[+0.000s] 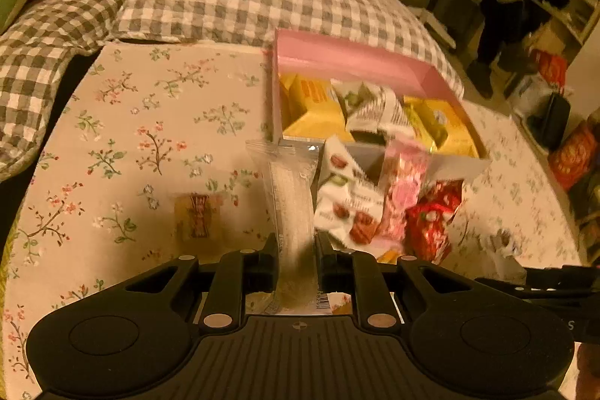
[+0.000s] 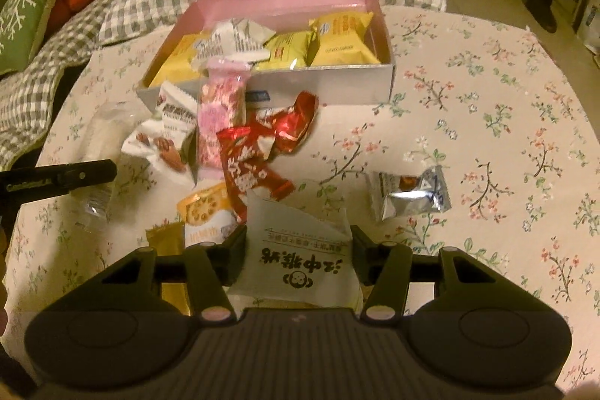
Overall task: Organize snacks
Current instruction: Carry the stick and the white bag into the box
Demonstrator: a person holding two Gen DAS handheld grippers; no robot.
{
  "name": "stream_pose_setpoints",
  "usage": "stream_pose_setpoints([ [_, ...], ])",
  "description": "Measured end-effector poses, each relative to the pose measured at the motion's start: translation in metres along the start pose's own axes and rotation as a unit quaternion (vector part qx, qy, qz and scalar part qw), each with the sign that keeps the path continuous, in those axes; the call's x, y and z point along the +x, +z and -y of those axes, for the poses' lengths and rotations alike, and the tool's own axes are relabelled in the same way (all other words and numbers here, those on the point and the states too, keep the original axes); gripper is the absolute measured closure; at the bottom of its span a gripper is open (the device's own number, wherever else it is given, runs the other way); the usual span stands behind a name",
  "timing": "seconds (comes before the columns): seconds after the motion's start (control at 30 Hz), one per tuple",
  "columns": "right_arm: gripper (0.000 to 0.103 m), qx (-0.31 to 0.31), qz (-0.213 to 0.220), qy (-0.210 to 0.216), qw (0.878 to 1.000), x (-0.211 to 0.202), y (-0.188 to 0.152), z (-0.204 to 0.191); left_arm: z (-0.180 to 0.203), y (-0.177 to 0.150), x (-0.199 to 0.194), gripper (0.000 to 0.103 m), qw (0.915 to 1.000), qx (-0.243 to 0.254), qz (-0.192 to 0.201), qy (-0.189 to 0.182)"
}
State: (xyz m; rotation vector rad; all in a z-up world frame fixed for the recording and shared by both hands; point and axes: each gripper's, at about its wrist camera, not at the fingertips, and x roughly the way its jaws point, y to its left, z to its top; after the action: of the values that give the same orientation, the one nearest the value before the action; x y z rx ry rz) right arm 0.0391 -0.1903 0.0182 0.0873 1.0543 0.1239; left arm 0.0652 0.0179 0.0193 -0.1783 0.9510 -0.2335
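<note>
Here, clear wrapper [image 1: 290, 197] upright lengthwise in left gripper [image 1: 297, 252], top toward box [image 1: 348, 59]

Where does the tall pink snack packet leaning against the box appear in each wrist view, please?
Left wrist view: the pink snack packet stands right of centre, against the box's near wall.
Right wrist view: the same packet is left of centre, upright at the box's near-left end.
Shared landmark: the pink-lined box.
</note>
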Motion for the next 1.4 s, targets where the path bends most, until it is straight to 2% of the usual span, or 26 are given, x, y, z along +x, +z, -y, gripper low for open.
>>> stream_pose_setpoints([
  [0.27, 0.051, 0.014, 0.02, 0.005, 1.0, -0.004, 0.013, 0.009, -0.008, 0.015, -0.008, 0.087, 0.9995, -0.018, 0.028, -0.004],
  [0.57, 0.051, 0.043, 0.037, 0.016, 0.998, 0.0, 0.034, 0.019, -0.009, 0.038, 0.005, 0.087, 0.9988, -0.017, 0.045, 0.005],
  [0.9, 0.051, 0.099, 0.061, 0.051, 0.992, 0.015, 0.071, 0.037, 0.02, 0.062, 0.031, 0.087, 0.997, -0.016, 0.053, -0.055],
  [1.2, 0.051, 0.129, 0.081, 0.093, 0.984, 0.026, 0.09, 0.042, 0.036, 0.084, 0.059, 0.087, 0.994, -0.021, 0.05, -0.095],
  [1.3, 0.051, 0.14, 0.085, 0.108, 0.981, 0.034, 0.099, 0.042, 0.037, 0.087, 0.076, 0.087, 0.9945, -0.028, 0.038, -0.093],
  [1.4, 0.051, 0.148, 0.082, 0.122, 0.978, 0.046, 0.108, 0.041, 0.038, 0.09, 0.087, 0.087, 0.9953, -0.022, 0.043, -0.084],
])
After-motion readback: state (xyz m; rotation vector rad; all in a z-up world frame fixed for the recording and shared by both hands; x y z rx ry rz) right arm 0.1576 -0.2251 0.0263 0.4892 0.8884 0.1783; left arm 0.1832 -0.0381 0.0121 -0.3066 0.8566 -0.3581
